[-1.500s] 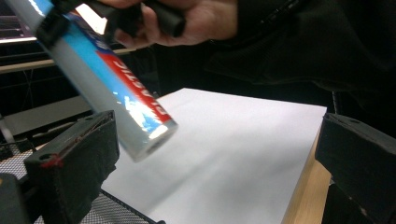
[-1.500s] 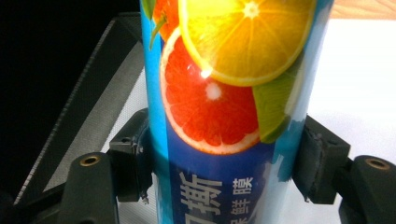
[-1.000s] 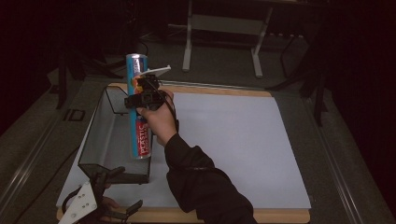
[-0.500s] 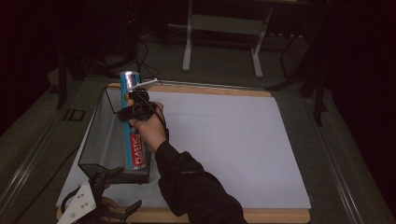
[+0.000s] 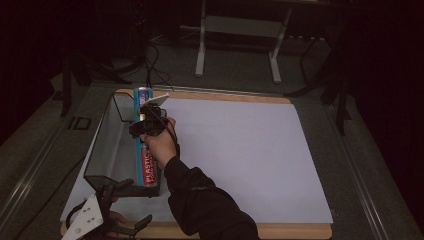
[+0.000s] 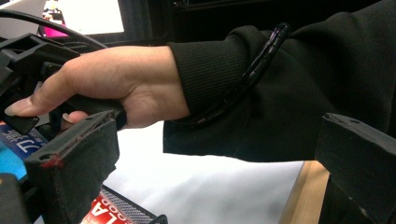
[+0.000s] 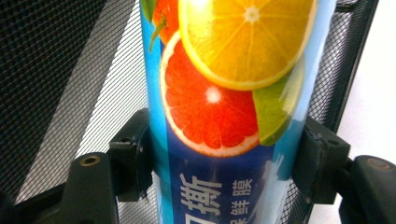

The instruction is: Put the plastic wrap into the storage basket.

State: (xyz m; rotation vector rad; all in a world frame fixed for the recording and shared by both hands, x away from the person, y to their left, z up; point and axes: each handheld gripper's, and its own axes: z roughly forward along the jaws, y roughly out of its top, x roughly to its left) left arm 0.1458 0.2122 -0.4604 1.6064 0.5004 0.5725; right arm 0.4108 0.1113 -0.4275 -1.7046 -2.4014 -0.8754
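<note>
The left claw (image 5: pixel 131 226) rests open and empty on the worktop (image 5: pixel 240 150) by the basket's (image 5: pixel 107 150) near corner. The right claw (image 5: pixel 148 125), clamped on the wrap box (image 5: pixel 146 165), has lowered it from above the rim into the basket, so release seems next.

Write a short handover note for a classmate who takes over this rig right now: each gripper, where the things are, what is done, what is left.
Right gripper: shut on the plastic wrap roll, jaws clamped on both sides.
Left gripper: open, holding nothing, at the near table edge by the mesh basket.
Roll: lengthwise inside the basket along its right wall; whether it rests on the bottom is unclear.
Done: roll brought into the basket.
Left: probably set it down, release, withdraw.
</note>
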